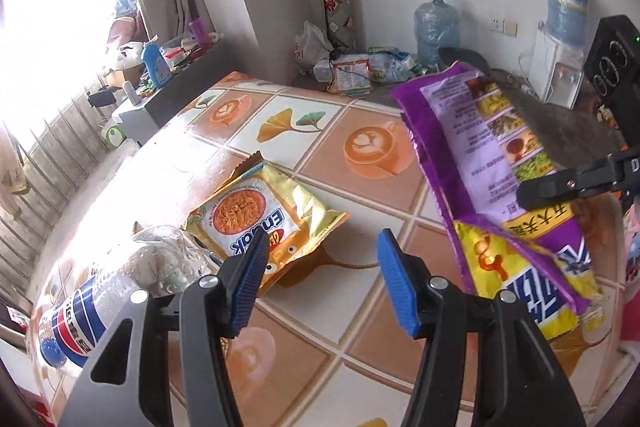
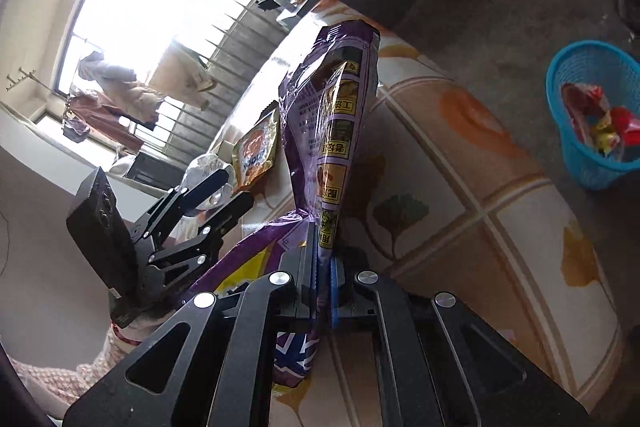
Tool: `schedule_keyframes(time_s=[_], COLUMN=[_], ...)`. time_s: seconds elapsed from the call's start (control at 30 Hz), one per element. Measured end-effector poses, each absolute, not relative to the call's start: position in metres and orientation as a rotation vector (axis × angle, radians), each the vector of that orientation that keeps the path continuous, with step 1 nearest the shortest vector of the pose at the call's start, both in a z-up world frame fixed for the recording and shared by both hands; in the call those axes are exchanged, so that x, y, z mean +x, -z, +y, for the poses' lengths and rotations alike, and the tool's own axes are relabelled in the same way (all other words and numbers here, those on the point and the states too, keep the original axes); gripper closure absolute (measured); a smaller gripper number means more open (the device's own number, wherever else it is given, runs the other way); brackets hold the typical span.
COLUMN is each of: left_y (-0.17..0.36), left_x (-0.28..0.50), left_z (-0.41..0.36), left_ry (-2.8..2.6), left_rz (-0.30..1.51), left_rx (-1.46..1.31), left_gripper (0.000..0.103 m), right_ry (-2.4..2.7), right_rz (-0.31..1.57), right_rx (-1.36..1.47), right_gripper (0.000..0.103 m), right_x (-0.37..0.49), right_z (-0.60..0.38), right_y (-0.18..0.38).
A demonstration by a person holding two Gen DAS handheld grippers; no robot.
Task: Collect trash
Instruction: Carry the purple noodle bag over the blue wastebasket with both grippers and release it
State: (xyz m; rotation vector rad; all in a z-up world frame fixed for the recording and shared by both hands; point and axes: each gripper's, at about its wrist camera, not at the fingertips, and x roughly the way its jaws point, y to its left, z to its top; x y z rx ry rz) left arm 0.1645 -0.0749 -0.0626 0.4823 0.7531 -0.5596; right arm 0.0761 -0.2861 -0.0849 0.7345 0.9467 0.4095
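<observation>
My right gripper [image 2: 323, 259] is shut on a large purple and yellow snack bag [image 2: 328, 115] and holds it above the table; the bag also shows in the left wrist view [image 1: 492, 163], with the right gripper [image 1: 536, 193] clamped on its edge. My left gripper [image 1: 320, 259] is open and empty, low over the table. Just ahead of it lies a gold Enaak noodle wrapper [image 1: 260, 219]. A clear plastic bottle [image 1: 120, 287] with a blue label lies to its left. The left gripper [image 2: 230, 193] also shows in the right wrist view.
The table [image 1: 360, 155] has a tiled cloth with coffee and leaf prints. A blue basket [image 2: 592, 119] holding wrappers stands on the floor beyond the table. Water jugs [image 1: 436, 27], a dispenser [image 1: 560, 67] and clutter line the far wall. A window is at left.
</observation>
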Motion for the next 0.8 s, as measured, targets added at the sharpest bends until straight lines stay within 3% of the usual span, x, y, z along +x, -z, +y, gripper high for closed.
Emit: schedule_keyframes(time_s=[0.1, 0.23, 0.43, 0.8], left_y=[0.077, 0.077, 0.075, 0.012], left_x=[0.184, 0.202, 0.208, 0.193], left_z=[-0.073, -0.066, -0.075, -0.115], left_ry=[0.529, 0.551, 0.567, 0.683], left_rz=[0.83, 0.899, 0.908, 0.828], left_rx=[0.47, 0.342, 0.351, 0.268], left_gripper=[0.052, 0.076, 0.098, 0.103], right_ry=[-0.414, -0.432, -0.465, -0.475], right_rz=[0.952, 0.953, 0.934, 0.758], right_rx=[0.749, 0.775, 0.809, 0.978], right_gripper=[0.1, 0.1, 0.1, 0.1], right_x=[0.083, 0.085, 0.082, 0.059], right_z=[-0.278, -0.284, -0.295, -0.353], right_y=[0.09, 0.091, 0.089, 0.08])
